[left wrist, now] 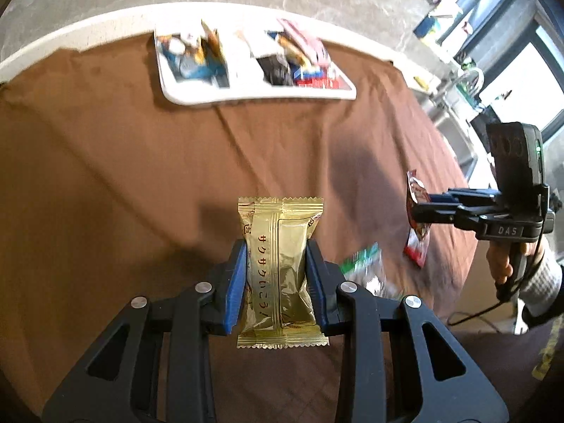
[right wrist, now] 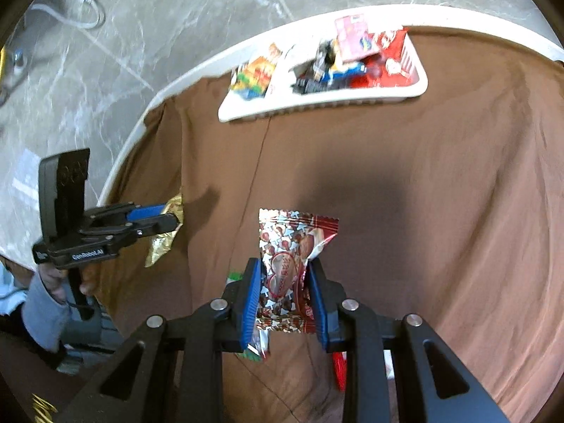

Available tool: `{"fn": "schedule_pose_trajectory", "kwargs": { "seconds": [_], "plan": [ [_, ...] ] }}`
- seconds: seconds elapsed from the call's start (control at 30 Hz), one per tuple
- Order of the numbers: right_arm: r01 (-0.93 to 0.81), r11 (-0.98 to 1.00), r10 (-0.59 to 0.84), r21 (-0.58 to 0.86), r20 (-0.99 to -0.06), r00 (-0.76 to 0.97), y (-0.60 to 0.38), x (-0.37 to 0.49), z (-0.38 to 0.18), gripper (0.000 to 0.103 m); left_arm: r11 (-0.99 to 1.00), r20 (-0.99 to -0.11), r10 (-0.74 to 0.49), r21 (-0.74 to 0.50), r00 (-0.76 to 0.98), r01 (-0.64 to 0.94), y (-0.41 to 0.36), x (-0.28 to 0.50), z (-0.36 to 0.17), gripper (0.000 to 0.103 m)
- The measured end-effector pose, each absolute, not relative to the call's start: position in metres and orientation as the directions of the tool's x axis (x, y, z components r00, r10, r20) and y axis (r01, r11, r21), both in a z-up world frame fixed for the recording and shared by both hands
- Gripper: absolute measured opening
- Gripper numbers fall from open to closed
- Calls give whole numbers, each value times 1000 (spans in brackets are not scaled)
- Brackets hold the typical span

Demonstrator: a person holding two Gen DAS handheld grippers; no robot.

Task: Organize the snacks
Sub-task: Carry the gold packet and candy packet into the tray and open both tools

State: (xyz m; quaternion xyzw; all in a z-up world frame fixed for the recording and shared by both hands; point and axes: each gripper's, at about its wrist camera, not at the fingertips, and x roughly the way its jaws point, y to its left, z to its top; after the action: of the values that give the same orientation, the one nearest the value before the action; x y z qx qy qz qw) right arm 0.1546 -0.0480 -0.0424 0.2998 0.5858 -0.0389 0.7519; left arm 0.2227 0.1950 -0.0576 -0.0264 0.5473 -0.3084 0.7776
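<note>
Several snacks already lie in the tray [left wrist: 197,97]. Well short of it, the left gripper [left wrist: 278,275] clamps a gold pack [left wrist: 280,261] and the right gripper [right wrist: 287,299] a red pack [right wrist: 289,268]; a green pack [left wrist: 363,264] remains on the cloth [left wrist: 123,176].

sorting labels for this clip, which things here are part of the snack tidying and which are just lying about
Part of the job:
- gold snack packet, clamped in left gripper
- red starred snack packet, clamped in right gripper
- white tray, already holding snacks
- green and silver packet loose on the brown cloth

Just lying about:
- white cable on the marble floor
</note>
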Motion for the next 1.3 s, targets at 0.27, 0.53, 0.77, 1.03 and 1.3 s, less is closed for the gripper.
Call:
{"fn": "schedule_pose_trajectory", "kwargs": {
  "seconds": [0.27, 0.53, 0.77, 1.03, 1.3],
  "plan": [
    [439, 783, 286, 440, -882, 374, -82, 198, -32, 29, 809, -805, -532, -390, 264, 439, 183, 282, -33, 30],
    [406, 801, 262, 440, -867, 424, -113, 265, -26, 29, 819, -788, -536, -396, 304, 417, 168, 353, -23, 30],
    [409, 811, 233, 418, -873, 430, -135, 320, -43, 29, 835, -787, -515, -372, 339, 405, 152, 416, -20, 30],
    [422, 821, 213, 386, -891, 401, -152, 361, -75, 29, 847, -796, -488, -333, 359, 414, 132, 458, -31, 30],
    [424, 861, 126, 281, -925, 358, -153, 374, -94, 33, 878, -819, -402, -218, 409, 427, 109, 470, -43, 33]
  ]
}}
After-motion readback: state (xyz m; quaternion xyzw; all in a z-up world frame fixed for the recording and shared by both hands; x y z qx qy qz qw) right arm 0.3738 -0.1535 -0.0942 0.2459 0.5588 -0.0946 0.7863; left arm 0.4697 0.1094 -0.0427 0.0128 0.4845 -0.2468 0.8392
